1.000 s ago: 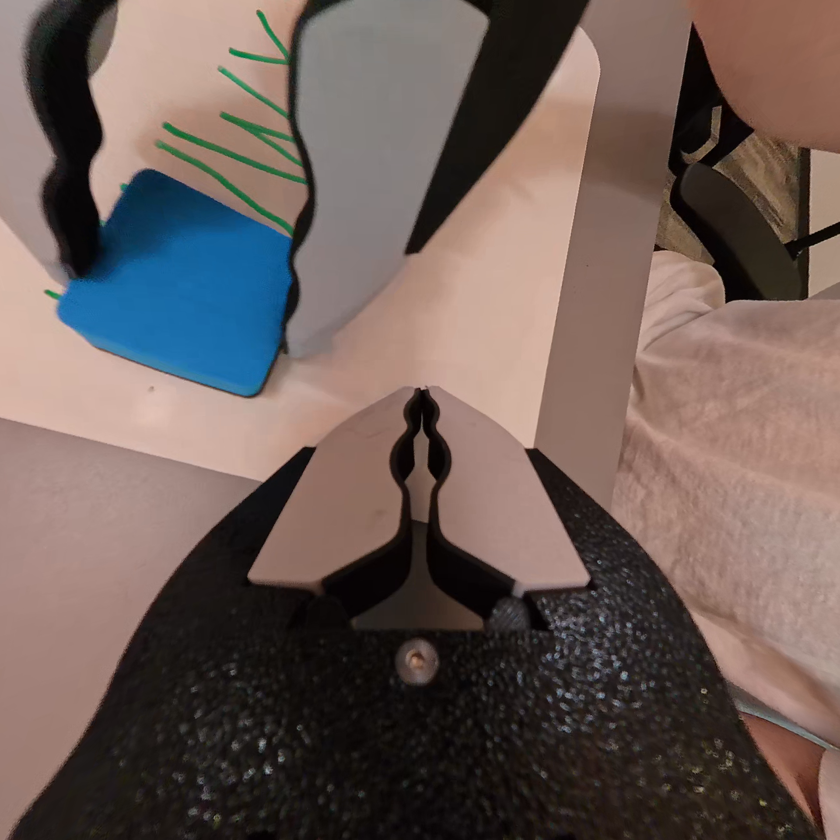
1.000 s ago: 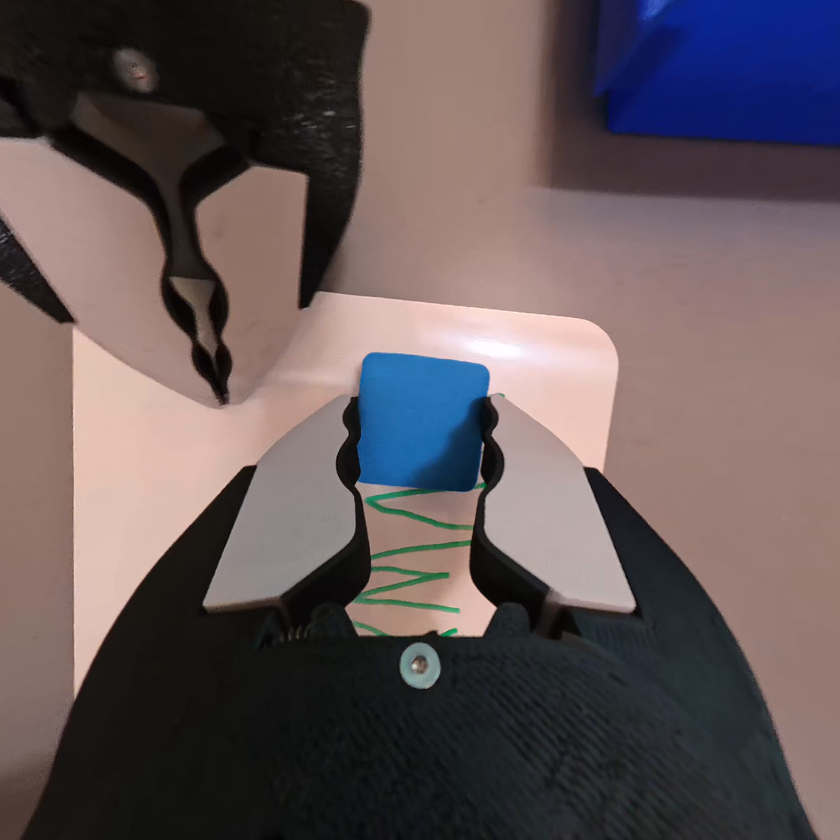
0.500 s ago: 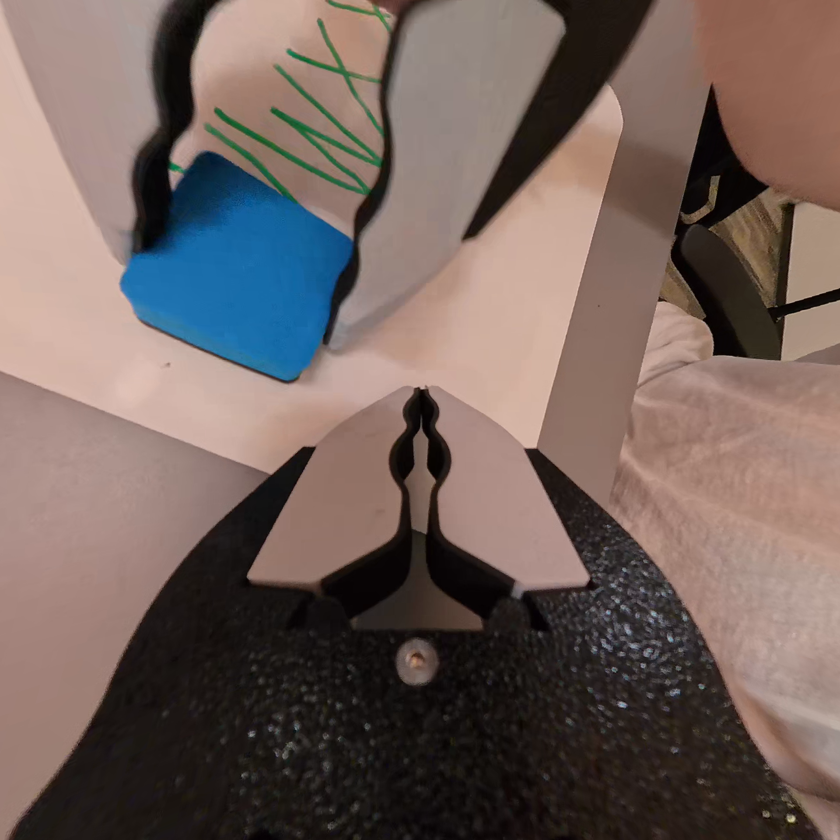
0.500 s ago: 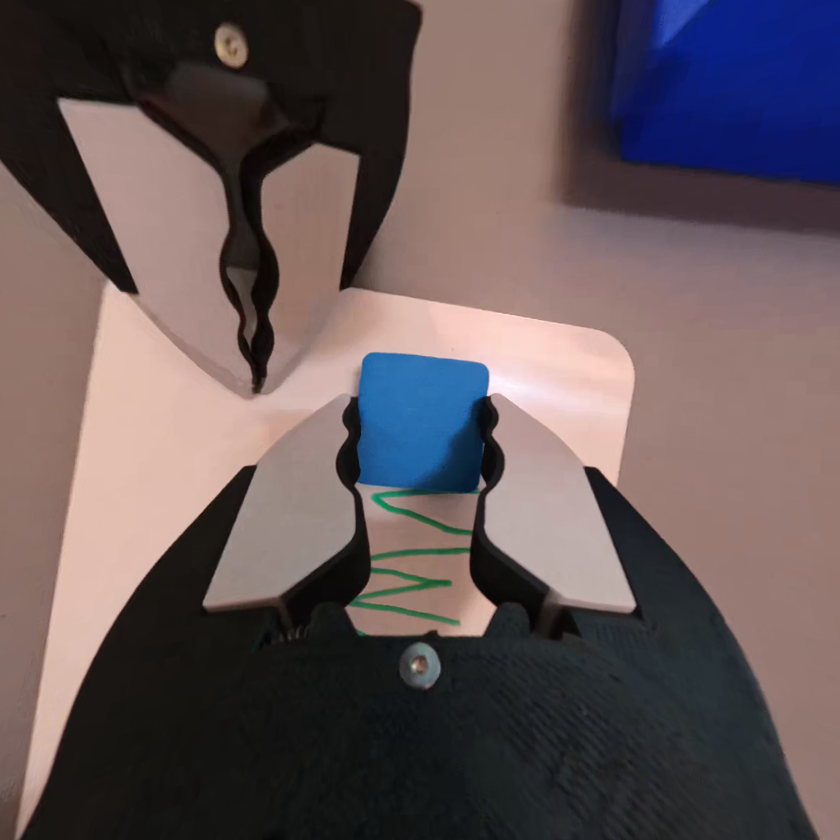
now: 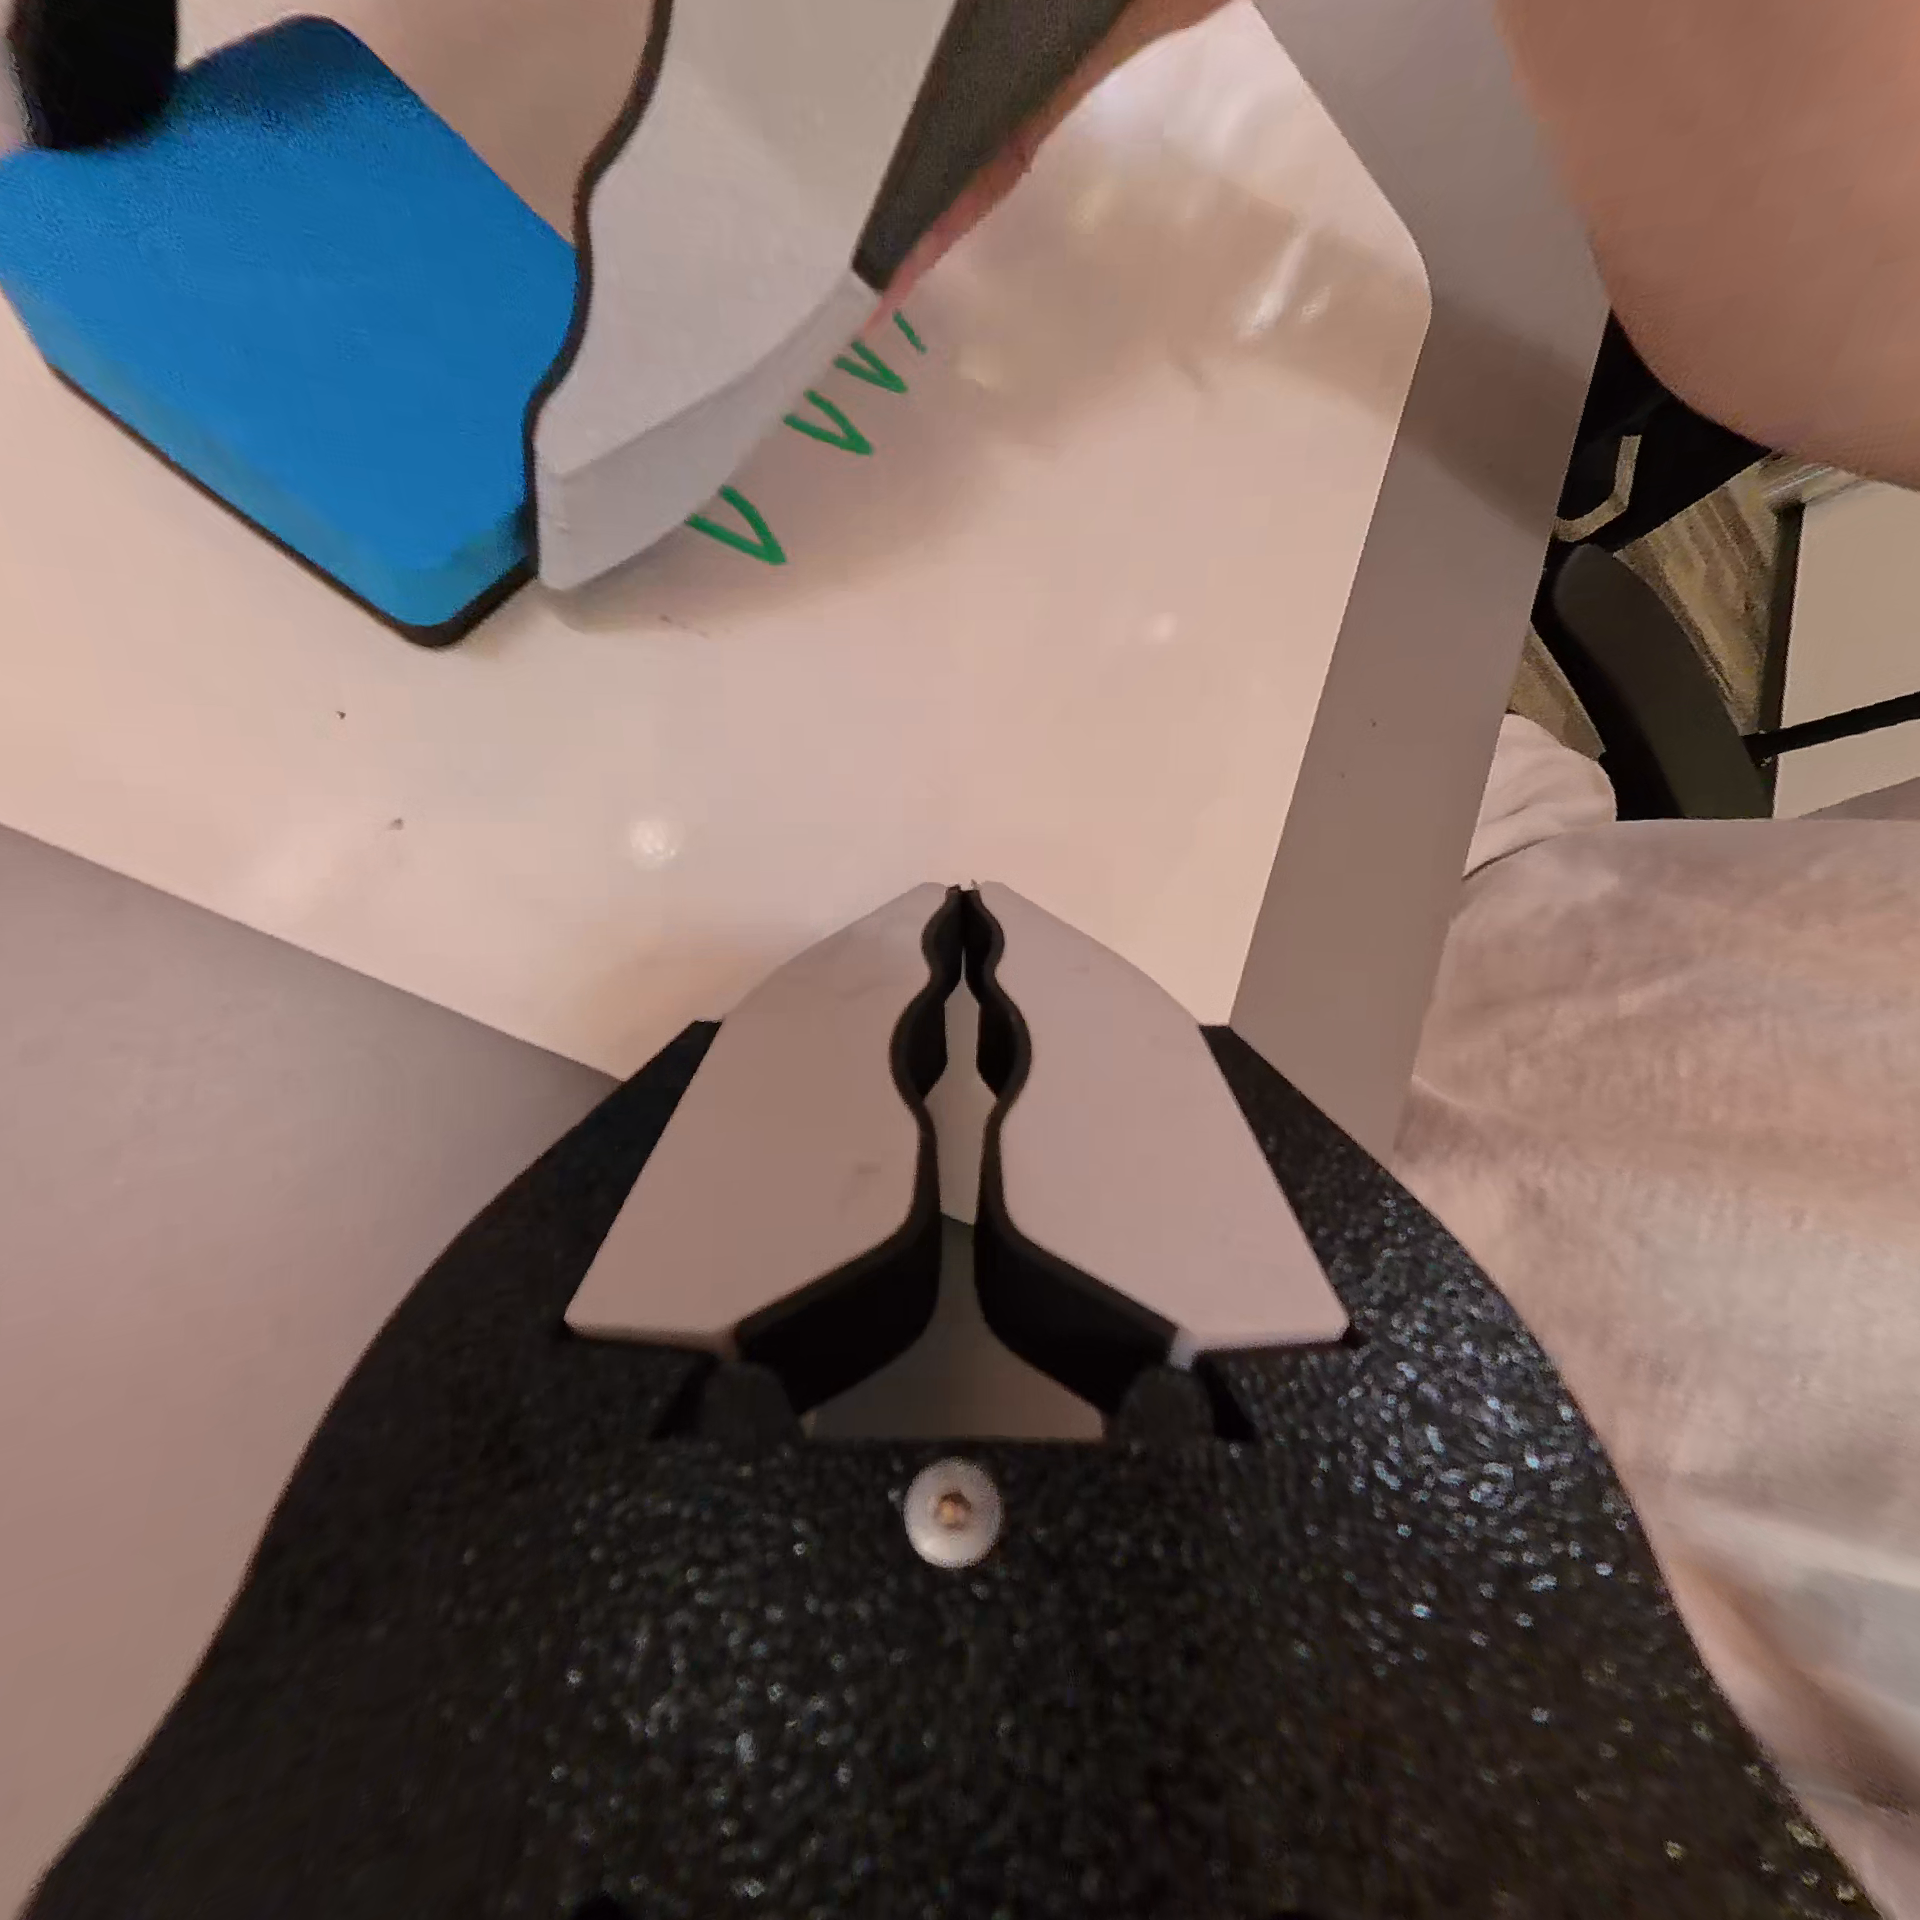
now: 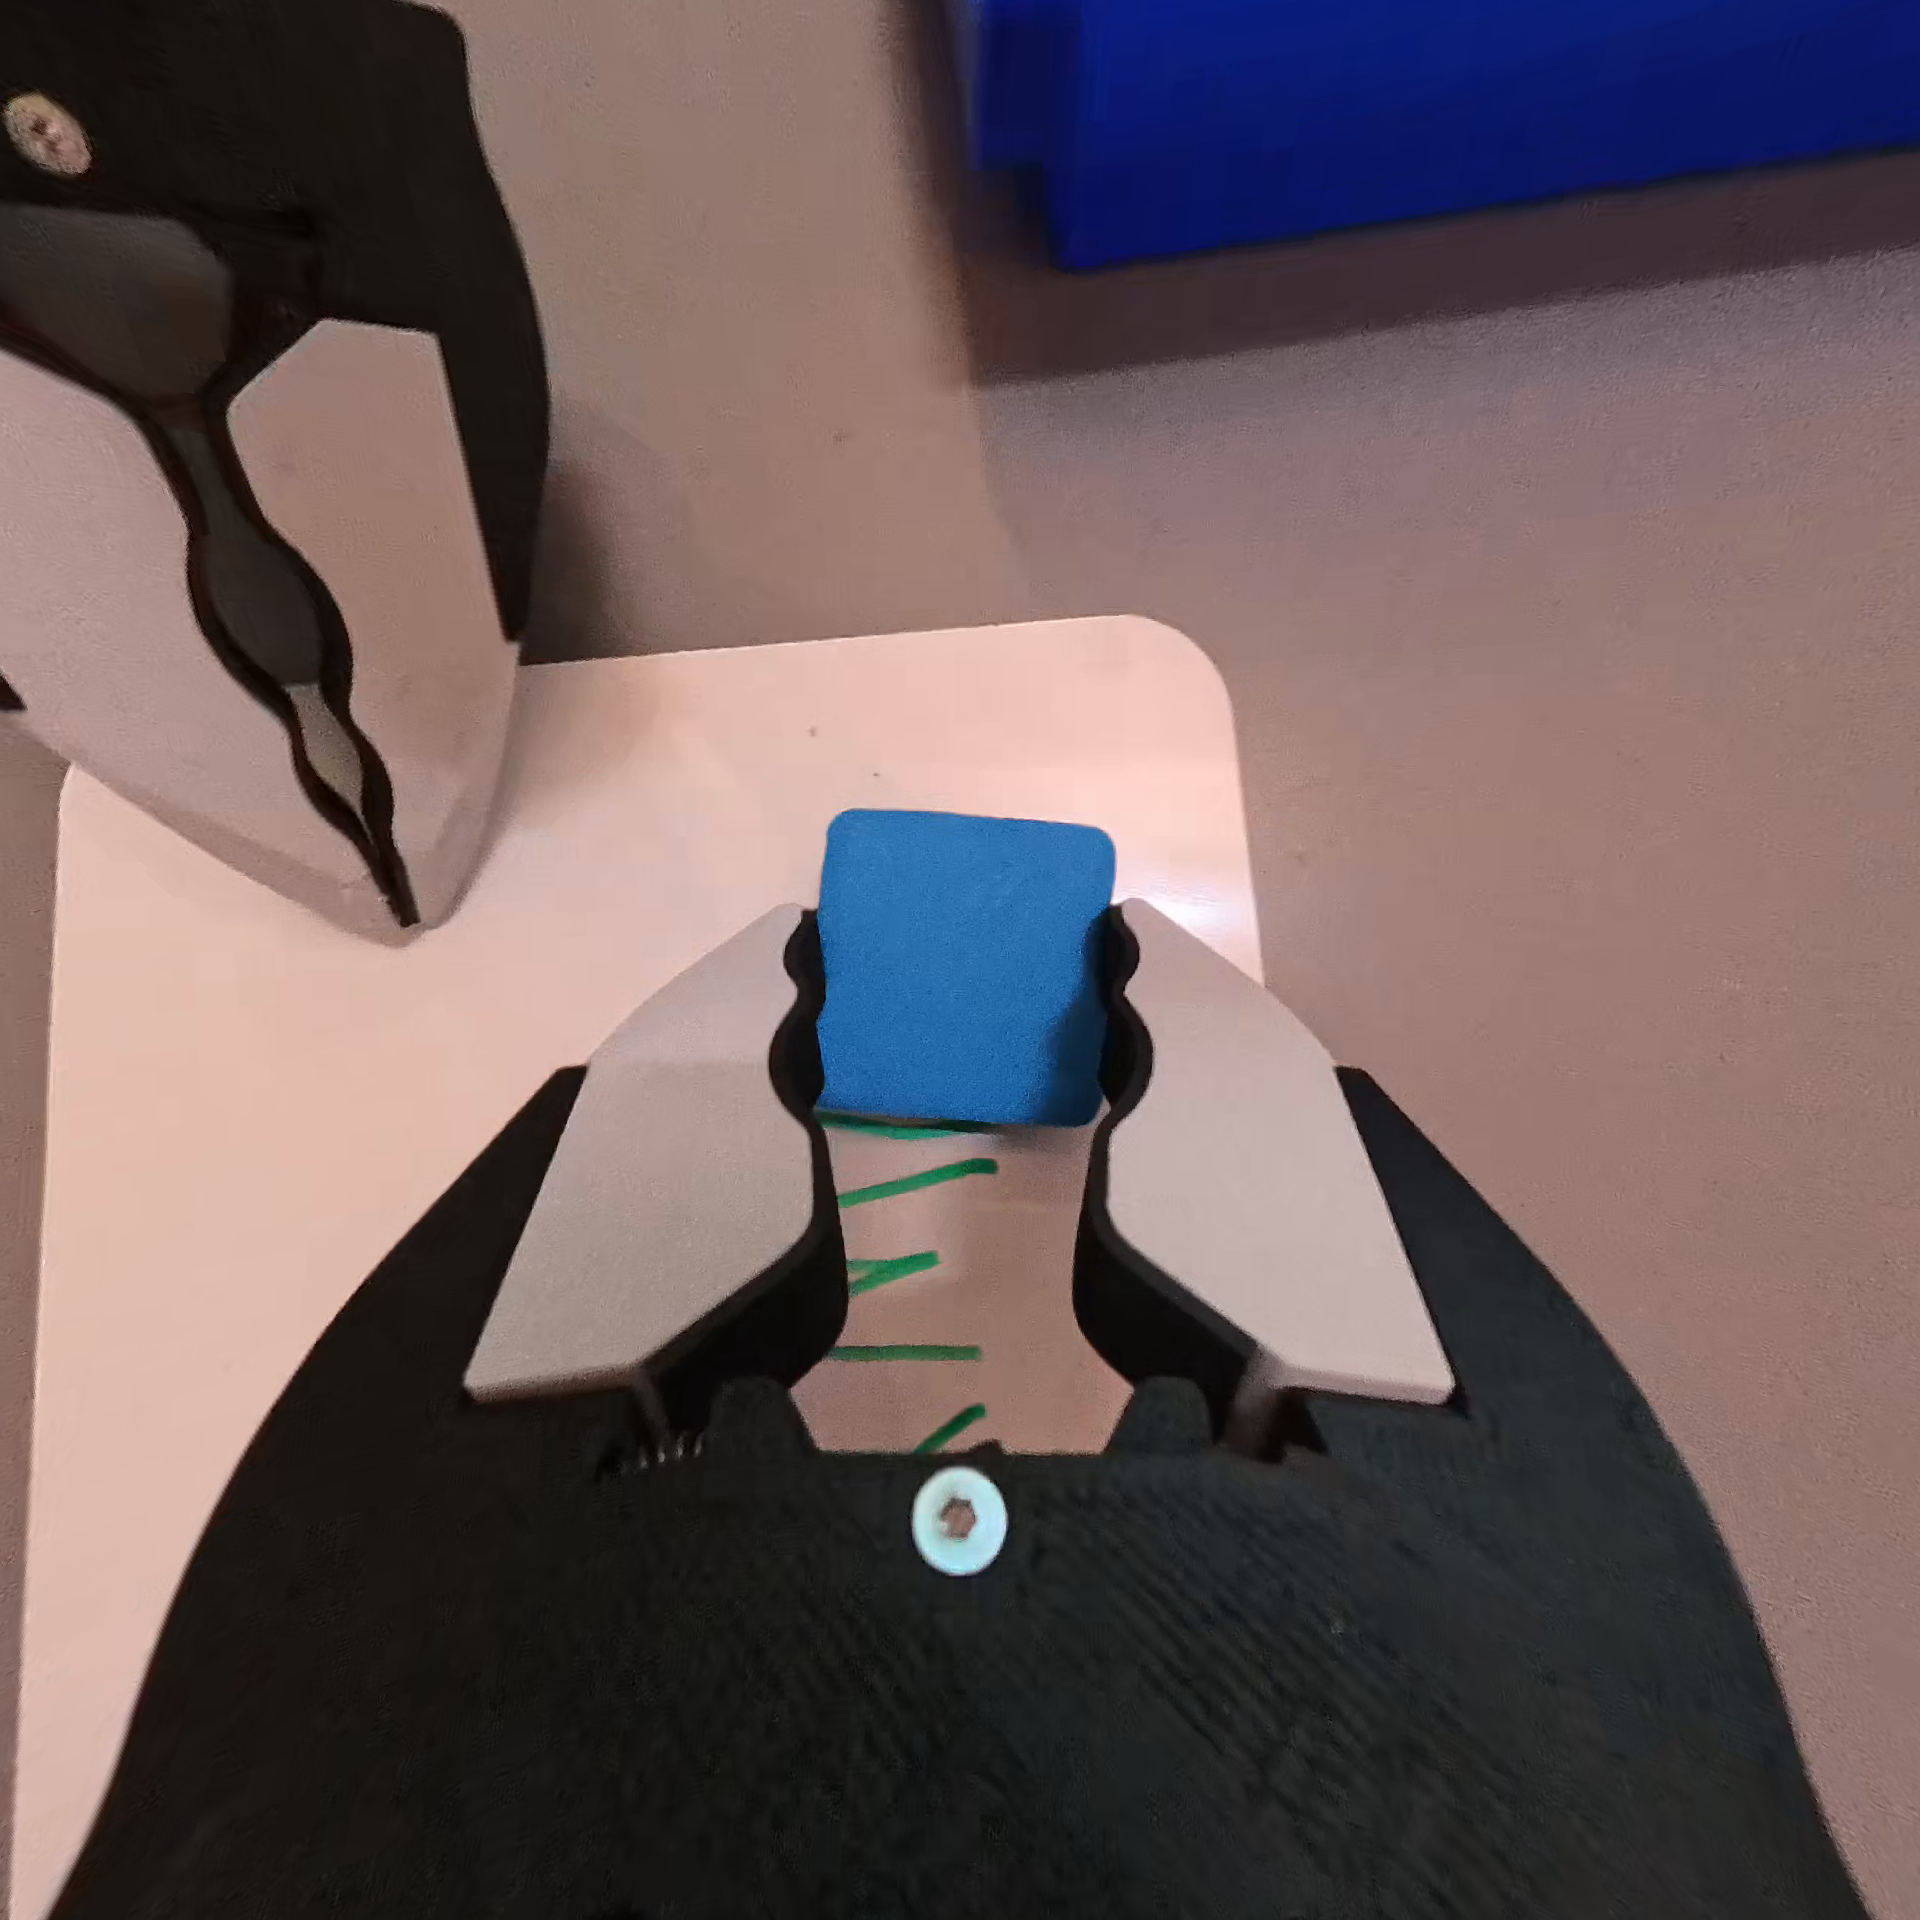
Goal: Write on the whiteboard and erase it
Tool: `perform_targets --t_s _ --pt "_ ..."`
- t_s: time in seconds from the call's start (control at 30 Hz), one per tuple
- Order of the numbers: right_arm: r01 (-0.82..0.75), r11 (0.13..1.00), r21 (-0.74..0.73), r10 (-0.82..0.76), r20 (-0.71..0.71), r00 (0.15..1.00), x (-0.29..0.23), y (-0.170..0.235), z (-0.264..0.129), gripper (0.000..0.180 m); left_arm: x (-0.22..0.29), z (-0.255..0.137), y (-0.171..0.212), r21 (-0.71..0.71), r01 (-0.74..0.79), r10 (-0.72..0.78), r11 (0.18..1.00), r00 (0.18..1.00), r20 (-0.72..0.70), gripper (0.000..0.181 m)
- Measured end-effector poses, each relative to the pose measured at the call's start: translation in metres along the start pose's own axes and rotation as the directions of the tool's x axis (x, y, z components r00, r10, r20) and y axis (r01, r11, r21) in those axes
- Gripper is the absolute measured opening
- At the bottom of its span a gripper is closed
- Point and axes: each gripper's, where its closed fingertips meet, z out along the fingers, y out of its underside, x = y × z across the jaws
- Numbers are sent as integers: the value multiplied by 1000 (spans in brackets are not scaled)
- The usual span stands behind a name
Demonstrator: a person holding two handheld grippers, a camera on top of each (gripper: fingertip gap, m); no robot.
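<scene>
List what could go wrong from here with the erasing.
1. The eraser sits near the board's right edge; a stroke further that way could slide it off onto the table.
2. Green marks remain as short stubs on both sides of the wiped path, so some may get missed.
3. The left gripper, jaws shut and empty, touches only a far corner; hard wiping might shift the board.

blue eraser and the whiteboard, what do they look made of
Eraser: likely soft foam, matte and finely grained, with a thin dark underlayer, maybe felt. Whiteboard: smooth glossy sheet, showing light glints and green marker strokes; its core cannot be told.
</scene>
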Motion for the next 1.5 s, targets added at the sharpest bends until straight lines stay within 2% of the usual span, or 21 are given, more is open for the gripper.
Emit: perform_targets --t_s 0.13,0.23,0.27,0.3,0.4,0.47,0.57,0.6,0.63,0.7,0.77,0.8,0.87,0.93,1.0,1.07,1.13,1.17,1.23,1.4,1.5 --pt "186 980 -68 -183 50 982 -38 8 -7 52 0 0 0 2 -6 6 1000 1000 6 0" --pt "-36 999 -25 34 -82 996 16 22 -21 52 -1 0 -1 5 2 -2 1000 1000 6 0" --pt "-107 994 32 109 -53 993 21 22 -22 52 -1 0 -2 4 2 -2 1000 1000 5 0" --pt "-93 995 38 95 -43 995 16 21 -22 52 -1 0 -1 4 2 -2 1000 1000 5 0" --pt "139 990 -33 -136 78 988 -42 20 -18 52 -2 1 -2 6 7 -7 1000 1000 8 0" --pt "207 975 -76 -203 54 978 -43 26 -23 52 -2 1 -2 4 7 -7 1000 1000 4 0" --pt "-19 999 -28 17 -84 996 14 44 -39 52 -3 2 -5 10 7 -7 1000 1000 14 0" --pt "-85 996 28 86 -61 994 17 45 -41 52 -3 2 -5 9 4 -4 1000 1000 17 0" --pt "-71 997 40 73 -31 997 8 44 -41 52 -3 2 -5 10 3 -3 1000 1000 19 0" --pt "102 995 -19 -101 52 994 -34 45 -38 52 -3 2 -5 11 2 -2 1000 1000 20 0" --pt "181 979 -95 -178 39 983 -44 53 -44 52 -3 2 -5 7 1 -1 1000 1000 13 0" --pt "135 986 -103 -137 -11 991 -30 59 -49 52 -3 2 -5 7 4 -4 1000 1000 10 0" --pt "-98 995 -24 94 -133 987 17 75 -65 52 -4 3 -6 8 3 -3 1000 1000 10 0" --pt "-233 966 111 241 -59 969 20 74 -69 52 -4 3 -6 8 0 0 1000 1000 14 0" --pt "-56 996 69 54 31 998 -27 67 -59 52 -4 3 -6 9 -1 1 1000 1000 16 0" --pt "97 995 -9 -97 -5 995 -51 68 -57 52 -3 3 -6 8 -2 1 1000 1000 14 0" --pt "-12 1000 -10 11 -77 997 -30 81 -69 52 -4 3 -6 10 0 0 1000 1000 16 0" --pt "-114 993 19 116 -161 980 -7 93 -80 52 -4 3 -6 10 -1 1 1000 1000 16 0" --pt "-283 952 118 301 -192 934 13 109 -96 52 -4 3 -6 11 -5 4 1000 1000 21 0" --pt "-95 995 14 96 -146 985 -44 113 -96 52 -3 3 -6 10 -6 6 1000 1000 17 0" --pt "-270 953 140 299 -266 916 -7 136 -117 52 -3 3 -6 7 -3 3 1000 1000 12 0"
